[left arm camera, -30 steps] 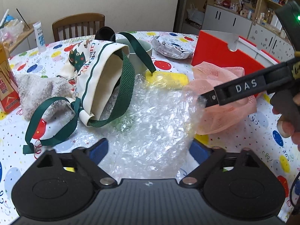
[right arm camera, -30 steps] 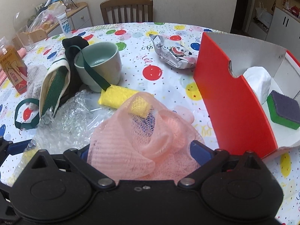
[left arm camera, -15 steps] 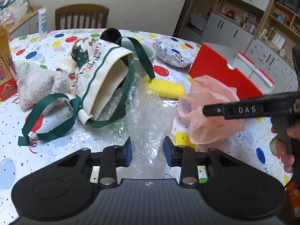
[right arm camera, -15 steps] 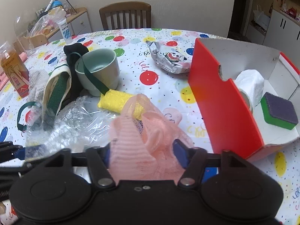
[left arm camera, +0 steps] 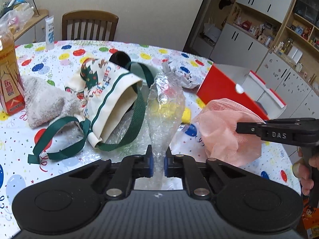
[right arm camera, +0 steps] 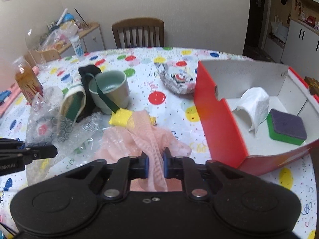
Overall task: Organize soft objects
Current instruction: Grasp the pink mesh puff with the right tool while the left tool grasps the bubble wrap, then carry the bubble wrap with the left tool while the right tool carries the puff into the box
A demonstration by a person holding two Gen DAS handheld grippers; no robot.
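My left gripper [left arm camera: 158,160] is shut on a sheet of clear bubble wrap [left arm camera: 166,107], which rises bunched from between its blue pads above the table. In the right wrist view the bubble wrap [right arm camera: 59,131] trails left towards the left gripper [right arm camera: 52,151]. My right gripper [right arm camera: 155,162] is shut on a pink mesh cloth [right arm camera: 147,135], pinched into a strip between the pads. From the left wrist view the pink mesh cloth [left arm camera: 223,131] hangs off the right gripper [left arm camera: 239,128]. A red and white box [right arm camera: 217,117] at right holds a white tissue [right arm camera: 254,103] and a green sponge [right arm camera: 287,127].
On the balloon-print tablecloth [left arm camera: 59,55] lie a cream tote bag with green straps [left arm camera: 111,103], a grey fluffy cloth [left arm camera: 45,101], a yellow sponge [right arm camera: 119,116], a green mug [right arm camera: 109,91] and a crumpled wrapper [right arm camera: 175,79]. An orange carton [left arm camera: 9,79] stands at left. A chair [right arm camera: 138,32] is behind.
Both grippers went from wide open to shut, the left on the bubble wrap, the right on the pink mesh. Both have risen, pulling their loads up off the table.
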